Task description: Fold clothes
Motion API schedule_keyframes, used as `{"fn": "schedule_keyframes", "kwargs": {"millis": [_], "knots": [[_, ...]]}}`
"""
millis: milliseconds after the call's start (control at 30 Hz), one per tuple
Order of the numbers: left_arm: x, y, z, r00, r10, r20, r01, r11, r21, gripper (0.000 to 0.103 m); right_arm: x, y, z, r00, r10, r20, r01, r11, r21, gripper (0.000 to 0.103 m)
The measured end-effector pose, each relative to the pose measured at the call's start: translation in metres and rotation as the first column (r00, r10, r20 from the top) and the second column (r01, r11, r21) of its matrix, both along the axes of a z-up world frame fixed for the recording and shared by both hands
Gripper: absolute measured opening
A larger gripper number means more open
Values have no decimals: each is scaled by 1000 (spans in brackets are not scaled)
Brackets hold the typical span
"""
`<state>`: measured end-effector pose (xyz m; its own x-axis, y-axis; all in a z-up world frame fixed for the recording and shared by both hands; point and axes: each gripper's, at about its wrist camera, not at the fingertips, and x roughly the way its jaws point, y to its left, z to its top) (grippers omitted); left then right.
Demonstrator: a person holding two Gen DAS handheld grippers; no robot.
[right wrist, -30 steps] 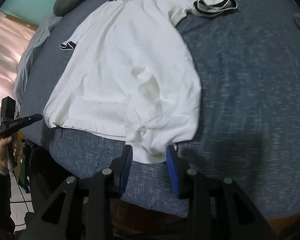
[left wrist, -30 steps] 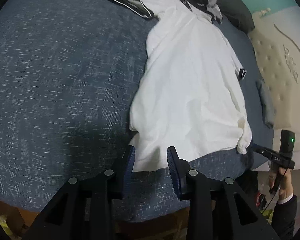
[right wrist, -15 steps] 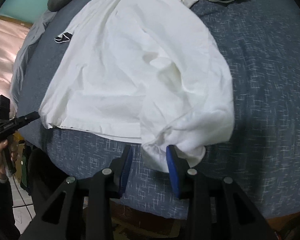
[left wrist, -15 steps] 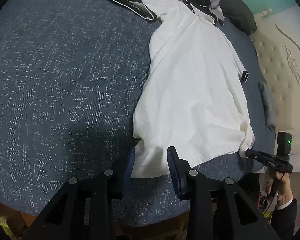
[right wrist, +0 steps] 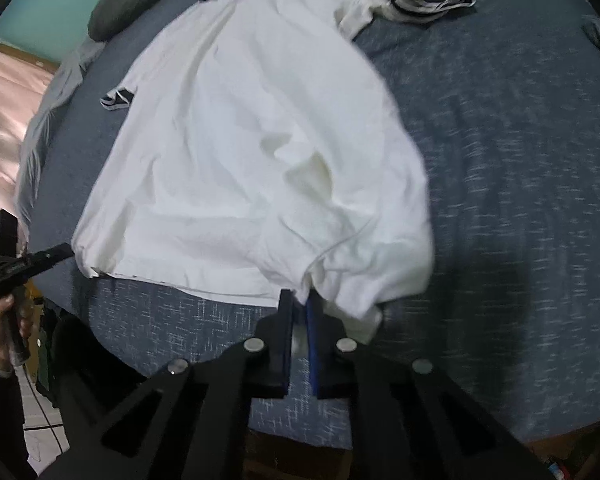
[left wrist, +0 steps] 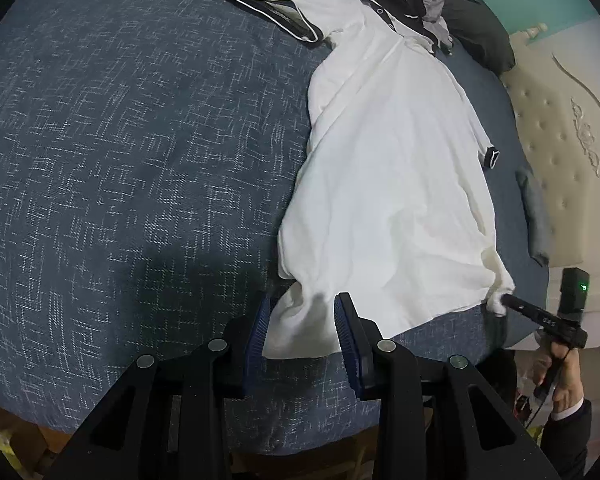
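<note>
Jaws on the right gripper (right wrist: 299, 312) have just been closing and now pinch the near hem corner of the white polo shirt (right wrist: 244, 140), with cloth bunched between the pads; those of the left gripper (left wrist: 302, 328) stand part open astride the opposite hem corner, the fabric lying between the blue pads (left wrist: 259, 330) without visibly being pressed. Largest in view is the bed, its blue flecked bedspread (left wrist: 120, 160) running wide and bare to the left in the left wrist view and to the right in the right wrist view, so there is plenty of open room to carry a fold across. On it the shirt lies lengthwise, collar at the far end by a dark pillow (left wrist: 480, 36), hem at the near edge of the mattress. One dark-trimmed sleeve (right wrist: 432, 0) is spread outward, while the other cuff (right wrist: 116, 99) peeks from under the body. Being thin, soft and light, the shirt should drape and wrinkle easily and slide on the bedspread; the hem corners look like the sensible holds. Since the near hem lies close to the mattress edge, a careless pull could drag it over. A beige tufted headboard (left wrist: 560, 148) bounds one side.
</note>
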<state>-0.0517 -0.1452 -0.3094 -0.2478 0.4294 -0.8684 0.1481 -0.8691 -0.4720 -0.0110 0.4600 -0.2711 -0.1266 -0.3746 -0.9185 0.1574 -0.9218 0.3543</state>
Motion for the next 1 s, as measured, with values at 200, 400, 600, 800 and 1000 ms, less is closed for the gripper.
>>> {"fn": "schedule_keyframes", "kwargs": {"millis": [200, 400, 600, 800, 1000], "knots": [[0, -6, -1, 1000, 7, 2, -7, 1000, -3, 37, 10, 42, 22, 997, -65, -35, 63, 997, -46, 5], [1, -8, -5, 1000, 5, 14, -5, 1000, 3, 41, 14, 87, 26, 987, -155, -40, 152, 987, -58, 5], [0, -10, -13, 999, -10, 36, 10, 1000, 6, 44, 15, 106, 25, 980, -195, -45, 191, 978, -85, 5], [0, -18, -23, 999, 4, 51, -4, 1000, 12, 44, 14, 110, 19, 980, -197, -40, 194, 978, -78, 5], [1, -21, -23, 999, 9, 48, -11, 1000, 30, 44, 13, 120, 17, 974, -223, -50, 220, 974, -56, 4]]}}
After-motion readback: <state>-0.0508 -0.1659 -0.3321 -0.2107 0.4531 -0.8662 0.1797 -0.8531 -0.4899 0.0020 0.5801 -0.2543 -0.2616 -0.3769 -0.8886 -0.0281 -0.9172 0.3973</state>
